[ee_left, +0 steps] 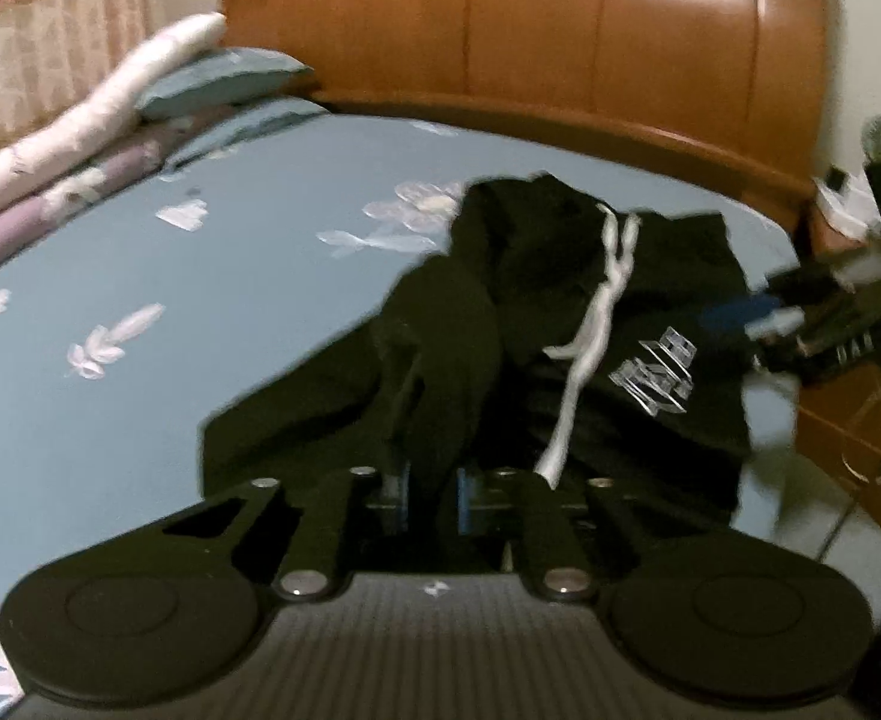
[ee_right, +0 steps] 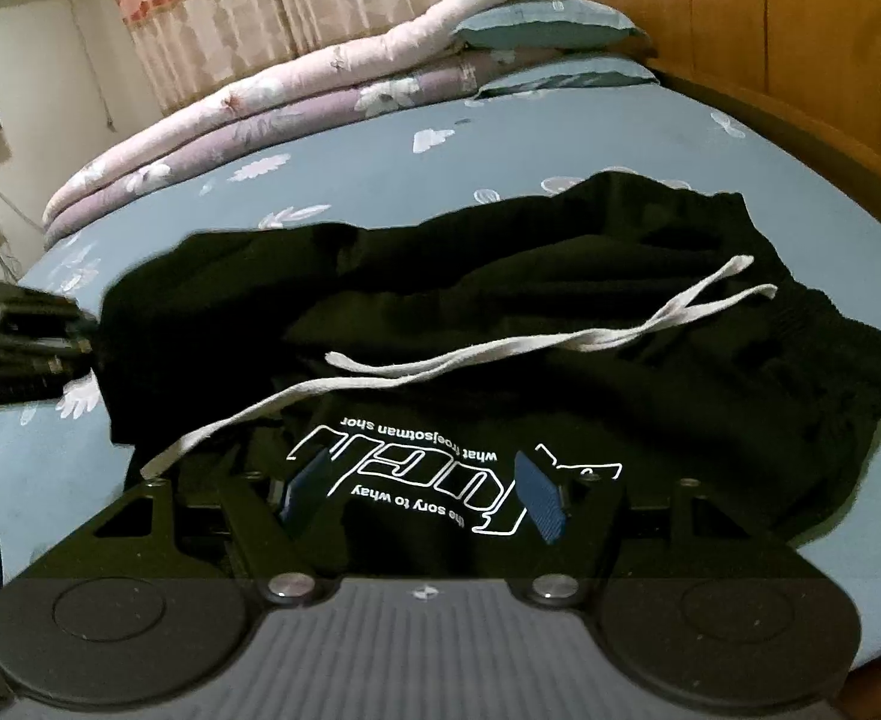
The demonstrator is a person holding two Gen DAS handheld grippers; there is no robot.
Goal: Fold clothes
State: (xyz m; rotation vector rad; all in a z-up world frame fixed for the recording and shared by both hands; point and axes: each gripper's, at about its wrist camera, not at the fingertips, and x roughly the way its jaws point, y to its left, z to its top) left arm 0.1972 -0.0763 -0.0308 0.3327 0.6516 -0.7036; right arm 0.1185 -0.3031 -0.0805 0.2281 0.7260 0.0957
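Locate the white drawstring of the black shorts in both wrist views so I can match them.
Left wrist view: the white drawstring runs up the picture's centre over the black shorts, just left of the printed logo.
Right wrist view: the drawstring crosses the middle diagonally, above the logo.
Shared landmark: the white printed logo.

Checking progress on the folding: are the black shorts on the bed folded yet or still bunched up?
Still bunched up: the black shorts lie rumpled, and their drawstring trails loose.
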